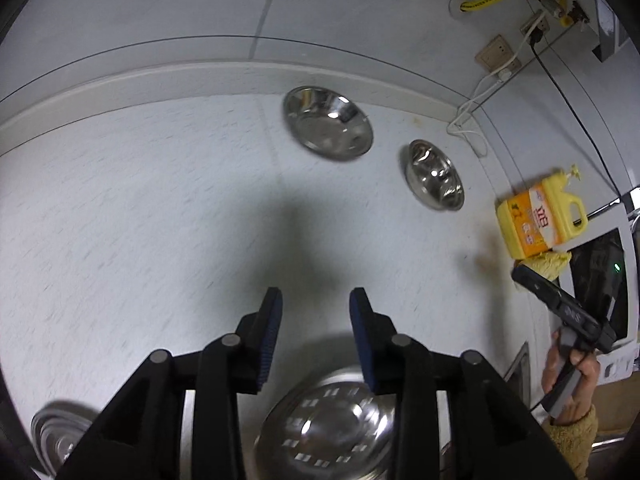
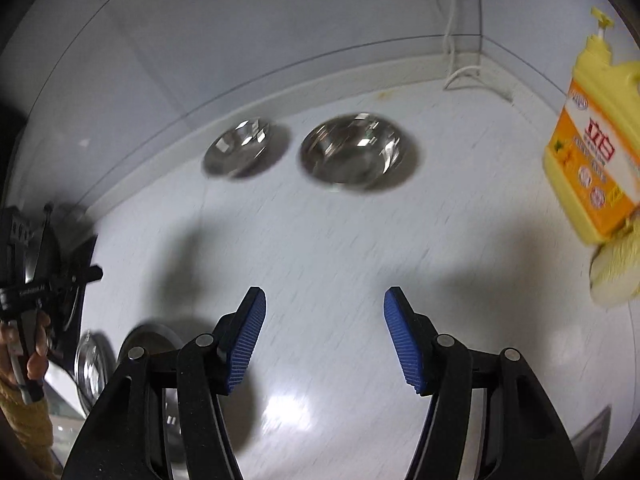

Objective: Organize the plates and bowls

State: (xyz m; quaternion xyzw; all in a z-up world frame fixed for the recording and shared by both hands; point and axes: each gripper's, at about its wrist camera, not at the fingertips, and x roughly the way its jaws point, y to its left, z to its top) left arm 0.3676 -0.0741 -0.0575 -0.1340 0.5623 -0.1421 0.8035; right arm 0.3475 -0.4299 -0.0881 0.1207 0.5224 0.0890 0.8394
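Two steel bowls stand near the back wall: a wide shallow one and a deeper one. My left gripper hangs open over the white counter with nothing between its blue pads. Just below and behind its fingers sits another steel bowl, and stacked steel dishes lie at the bottom left. My right gripper is open wide over bare counter, empty. In the right wrist view a steel bowl and a steel plate show at the lower left, partly hidden by the finger.
A yellow detergent bottle stands on the right over a yellow cloth. Wall sockets and a white cable are at the back corner. A hand in a tan sleeve shows in each view.
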